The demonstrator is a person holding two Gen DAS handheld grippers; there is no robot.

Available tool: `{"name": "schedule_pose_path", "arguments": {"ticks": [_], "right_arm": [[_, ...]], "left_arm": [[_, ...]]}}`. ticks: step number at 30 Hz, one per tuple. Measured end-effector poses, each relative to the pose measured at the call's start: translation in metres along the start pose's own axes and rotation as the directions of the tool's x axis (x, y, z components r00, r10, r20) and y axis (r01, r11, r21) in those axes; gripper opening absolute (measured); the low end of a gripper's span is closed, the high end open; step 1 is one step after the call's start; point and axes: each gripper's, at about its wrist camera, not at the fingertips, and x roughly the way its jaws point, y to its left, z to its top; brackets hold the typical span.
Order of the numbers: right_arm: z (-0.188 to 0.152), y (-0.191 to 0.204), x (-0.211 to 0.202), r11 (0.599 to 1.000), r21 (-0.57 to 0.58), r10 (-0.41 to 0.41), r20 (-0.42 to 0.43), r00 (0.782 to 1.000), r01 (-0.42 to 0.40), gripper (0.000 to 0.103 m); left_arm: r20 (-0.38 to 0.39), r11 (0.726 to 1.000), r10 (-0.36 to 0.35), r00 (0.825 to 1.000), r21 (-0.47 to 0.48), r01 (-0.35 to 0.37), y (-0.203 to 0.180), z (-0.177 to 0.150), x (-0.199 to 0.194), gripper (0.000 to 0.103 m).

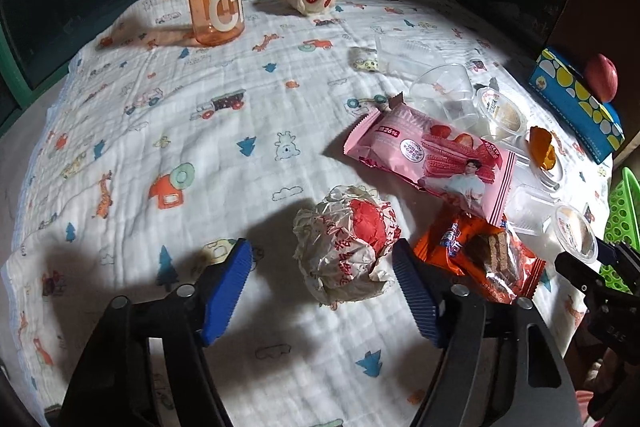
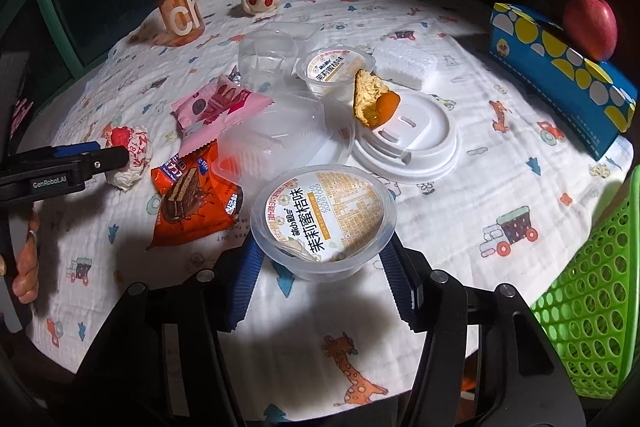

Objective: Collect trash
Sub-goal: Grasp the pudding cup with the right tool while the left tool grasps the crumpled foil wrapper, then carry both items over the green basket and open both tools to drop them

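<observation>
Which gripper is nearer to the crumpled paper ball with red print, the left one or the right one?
Left. The left gripper is open with the crumpled paper ball between its fingers. The right gripper is further right, around a jelly cup.

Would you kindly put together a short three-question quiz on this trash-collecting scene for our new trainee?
1. True or false: the left gripper is closed tight on the crumpled paper ball.
2. Which item sits between the fingers of the right gripper? A) orange wrapper B) sealed jelly cup C) white lid
3. Fill in: the apple rests on the ____ box.

Key: 1 false, the jaws stand open on either side of the ball. 2 B. 3 blue.
</observation>
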Motion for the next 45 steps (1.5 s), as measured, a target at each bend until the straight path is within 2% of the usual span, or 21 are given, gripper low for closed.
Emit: {"name": "schedule_pose_path", "arguments": {"ticks": [4,7,15,22,32,40,45], "right_arm": [[0.0,-0.002,-0.007,1.0,0.018,0.012,0.012,1.0,-0.012,0.058],[-0.001,-0.004,-0.013,0.999,0.038,0.023,0.02,1.0,-0.023,0.058],[-0.003,-0.012,-0.042,0.998,0.064,0.004,0.069,0.998,-0.008,0.058],[-0.007,-0.044,-0.078,0.99,0.131,-0.063,0.121,0.991,0.047,0.058],[-0.022,-0.113,-0.122,0.951,0.258,-0.215,0.15,0.965,0.171,0.058],[-0.048,-0.164,-0.143,0.903,0.341,-0.319,0.12,0.94,0.262,0.058],[-0.065,-0.191,-0.154,0.872,0.391,-0.357,0.099,0.929,0.293,0.058]], "left_arm": [[-0.018,0.999,-0.053,0.998,-0.01,0.053,0.0,-0.002,0.003,0.047],[-0.007,0.998,-0.064,0.998,-0.005,0.064,-0.002,-0.002,-0.002,0.041],[0.063,0.993,-0.115,0.991,0.02,0.114,-0.016,0.004,-0.039,0.039],[0.107,0.974,-0.209,0.972,0.111,0.197,-0.064,0.021,-0.073,0.039],[0.08,0.909,-0.353,0.932,0.266,0.322,-0.166,0.038,-0.086,0.039],[0.036,0.831,-0.45,0.892,0.383,0.404,-0.252,0.044,-0.095,0.039],[-0.007,0.785,-0.484,0.875,0.439,0.438,-0.297,0.042,-0.094,0.039]]}}
